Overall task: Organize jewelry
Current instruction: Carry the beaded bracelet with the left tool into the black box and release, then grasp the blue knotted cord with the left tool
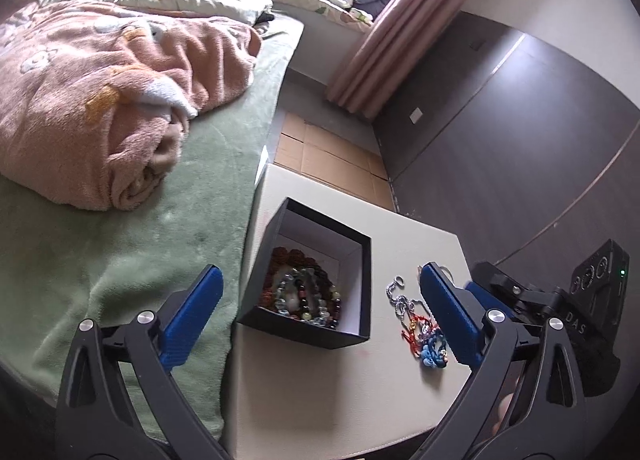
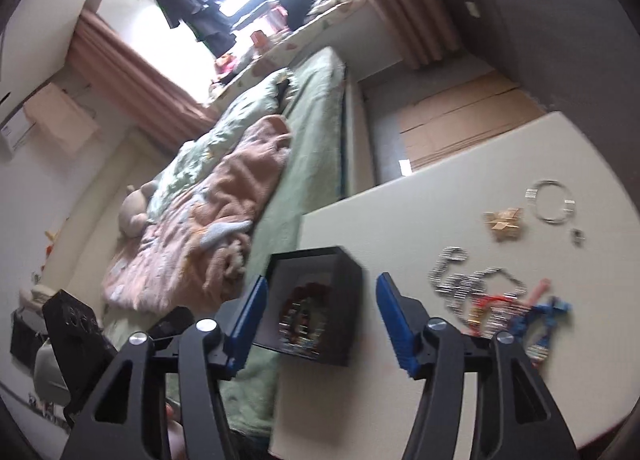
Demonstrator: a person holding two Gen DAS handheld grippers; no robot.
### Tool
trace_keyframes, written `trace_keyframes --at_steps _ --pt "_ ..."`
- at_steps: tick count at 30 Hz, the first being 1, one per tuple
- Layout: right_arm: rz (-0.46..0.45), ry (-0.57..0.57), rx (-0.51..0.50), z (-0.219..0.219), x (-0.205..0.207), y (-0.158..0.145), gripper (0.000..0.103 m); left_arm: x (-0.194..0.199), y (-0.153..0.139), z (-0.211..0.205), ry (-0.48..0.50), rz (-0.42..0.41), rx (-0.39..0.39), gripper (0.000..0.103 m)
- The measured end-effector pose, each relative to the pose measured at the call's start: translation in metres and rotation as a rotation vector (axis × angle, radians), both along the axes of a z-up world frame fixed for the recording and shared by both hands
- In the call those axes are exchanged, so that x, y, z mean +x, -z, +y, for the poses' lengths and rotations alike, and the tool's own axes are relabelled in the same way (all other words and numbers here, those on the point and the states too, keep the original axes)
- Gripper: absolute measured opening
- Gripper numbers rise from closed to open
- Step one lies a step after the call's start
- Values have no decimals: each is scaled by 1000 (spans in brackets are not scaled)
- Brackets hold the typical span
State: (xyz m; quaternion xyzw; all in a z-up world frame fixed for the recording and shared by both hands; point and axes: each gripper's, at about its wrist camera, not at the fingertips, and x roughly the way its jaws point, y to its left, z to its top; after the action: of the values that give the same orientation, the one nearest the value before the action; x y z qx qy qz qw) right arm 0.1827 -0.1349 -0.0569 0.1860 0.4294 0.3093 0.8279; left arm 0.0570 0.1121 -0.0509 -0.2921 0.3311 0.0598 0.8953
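A black open box point(image 1: 308, 280) stands on the white table point(image 1: 320, 380) and holds several bead bracelets point(image 1: 304, 296). It also shows in the right wrist view point(image 2: 316, 300). A silver chain point(image 1: 400, 296) and red and blue braided pieces point(image 1: 428, 340) lie right of the box. My left gripper point(image 1: 320, 300) is open above the box, empty. My right gripper point(image 2: 320, 312) is open and empty, with the box between its fingers in view. In the right wrist view the chain point(image 2: 460, 276), braided pieces point(image 2: 516, 312), a silver bangle point(image 2: 554, 202) and a gold piece point(image 2: 504, 224) lie on the table.
A bed with a green sheet point(image 1: 120, 260) and a pink blanket point(image 1: 100, 100) runs along the table's left side. Flattened cardboard point(image 1: 332, 156) lies on the floor behind the table. A dark wall panel point(image 1: 520, 140) stands at the right. The right gripper's body point(image 1: 560, 300) shows in the left wrist view.
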Motion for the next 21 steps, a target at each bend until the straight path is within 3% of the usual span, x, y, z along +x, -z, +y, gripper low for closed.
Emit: trace_keyframes --at_steps 11,18,21 --pt "38 82 -53 -80 -5 7 71 16 -6 -52 118 -12 45 98" --pt "61 119 -88 -109 -2 13 96 30 -3 -101 231 5 90 98" --pt "116 131 -91 -122 5 24 96 37 0 -124 281 21 111 98"
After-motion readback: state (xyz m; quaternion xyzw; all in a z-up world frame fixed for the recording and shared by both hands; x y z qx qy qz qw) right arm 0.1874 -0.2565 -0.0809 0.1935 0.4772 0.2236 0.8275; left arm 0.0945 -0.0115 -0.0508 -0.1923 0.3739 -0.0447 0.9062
